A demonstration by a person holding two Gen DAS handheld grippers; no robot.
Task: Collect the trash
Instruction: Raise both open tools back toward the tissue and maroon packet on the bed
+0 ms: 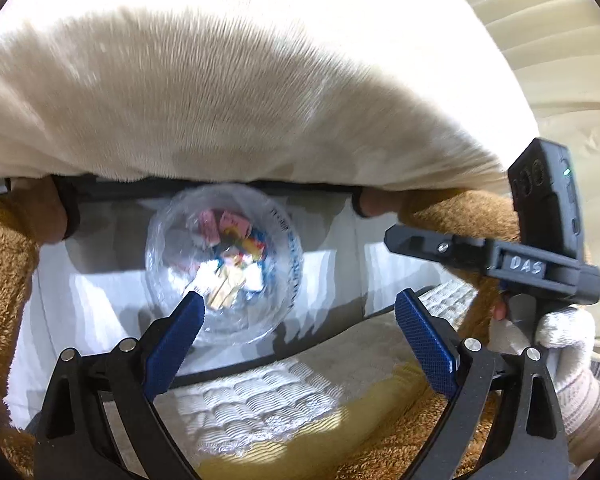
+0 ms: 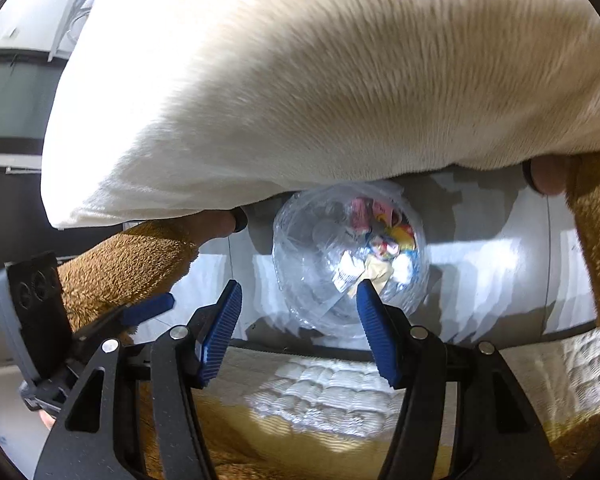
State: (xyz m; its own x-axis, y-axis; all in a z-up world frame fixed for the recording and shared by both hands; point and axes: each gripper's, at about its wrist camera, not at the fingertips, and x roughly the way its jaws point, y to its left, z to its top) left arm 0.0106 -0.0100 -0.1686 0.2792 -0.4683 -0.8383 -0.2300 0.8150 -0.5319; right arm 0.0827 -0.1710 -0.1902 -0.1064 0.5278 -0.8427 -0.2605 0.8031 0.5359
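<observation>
A clear plastic bag (image 1: 224, 264) holding colourful wrappers and paper scraps lies on a pale surface below me; it also shows in the right wrist view (image 2: 350, 264). My left gripper (image 1: 300, 308) is open and empty above it, its blue fingers spread wide. My right gripper (image 2: 298, 298) is open and empty too, with the bag just beyond its right finger. In the left wrist view the right gripper (image 1: 496, 264) appears at the right, held by a white-gloved hand (image 1: 560, 344).
A large cream pillow or cushion (image 1: 240, 92) overhangs the top half of both views. Brown fuzzy blanket (image 1: 4, 280) lies at both sides, and a white quilted mattress (image 1: 260, 404) and yellow cloth (image 2: 300, 448) lie under the grippers.
</observation>
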